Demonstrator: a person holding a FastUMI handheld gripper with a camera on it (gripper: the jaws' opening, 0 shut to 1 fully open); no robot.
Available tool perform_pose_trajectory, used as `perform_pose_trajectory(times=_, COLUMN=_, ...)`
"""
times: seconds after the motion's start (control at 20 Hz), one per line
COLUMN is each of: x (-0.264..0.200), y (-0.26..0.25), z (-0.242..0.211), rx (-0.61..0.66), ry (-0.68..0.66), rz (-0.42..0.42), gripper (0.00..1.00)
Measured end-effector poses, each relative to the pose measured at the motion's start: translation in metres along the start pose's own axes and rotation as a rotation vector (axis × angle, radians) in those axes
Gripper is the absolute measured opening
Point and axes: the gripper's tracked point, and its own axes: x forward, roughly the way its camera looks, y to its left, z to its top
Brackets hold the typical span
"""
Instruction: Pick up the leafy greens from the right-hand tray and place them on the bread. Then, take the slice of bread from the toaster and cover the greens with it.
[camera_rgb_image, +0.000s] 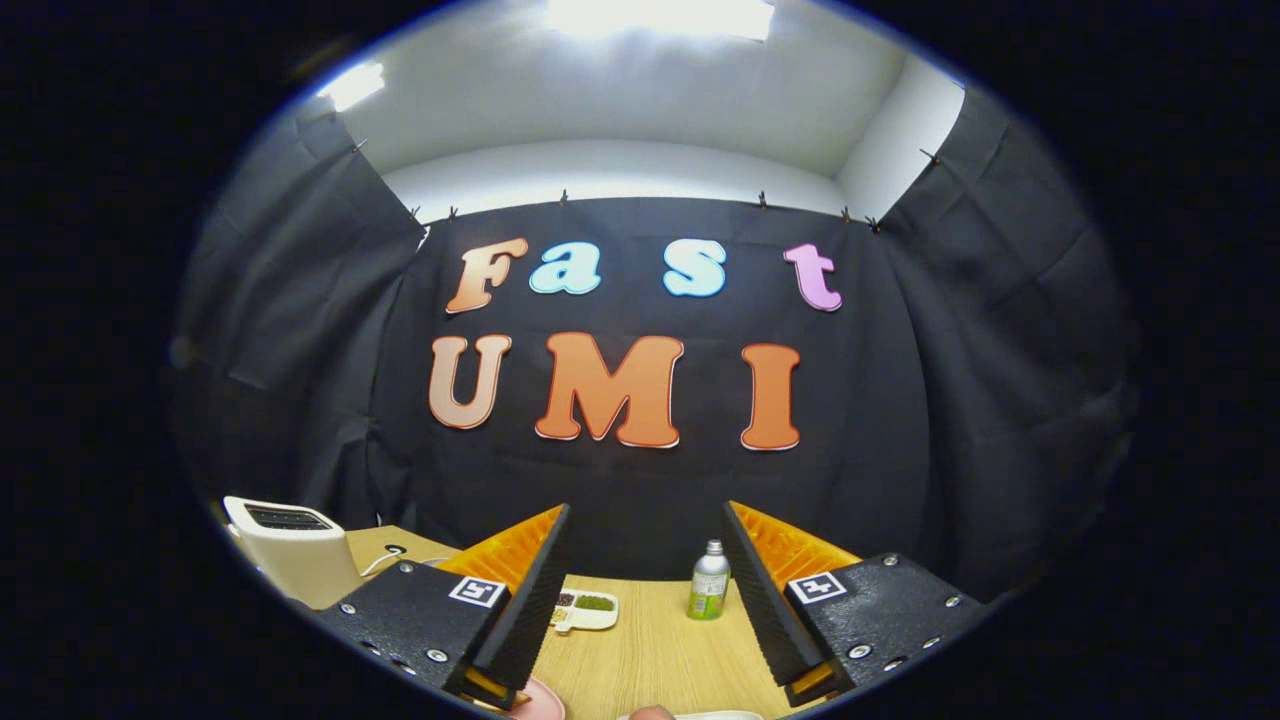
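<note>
Listed, largest first: wooden table (660, 650); toaster (295, 550) left of the fingers; gripper (645, 590), fingers held apart, nothing gripped; bottle (709, 582); small tray (588, 610) of greens between the fingers. Risk noted: the bottle could be knocked over during a reach.

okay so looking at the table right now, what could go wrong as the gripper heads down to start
The gripper is open, held high over the table. The bottle stands upright just ahead of the fingers and could get knocked over. The toaster sits off beside the left finger, near the table's edge, so a wide swing might bump it.
</note>
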Motion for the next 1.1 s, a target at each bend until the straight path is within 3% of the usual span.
perform_pose_trajectory(times=1.1, x=-0.001, y=-0.005, z=-0.008, rx=0.035, ry=0.009, rz=-0.007, gripper=0.88)
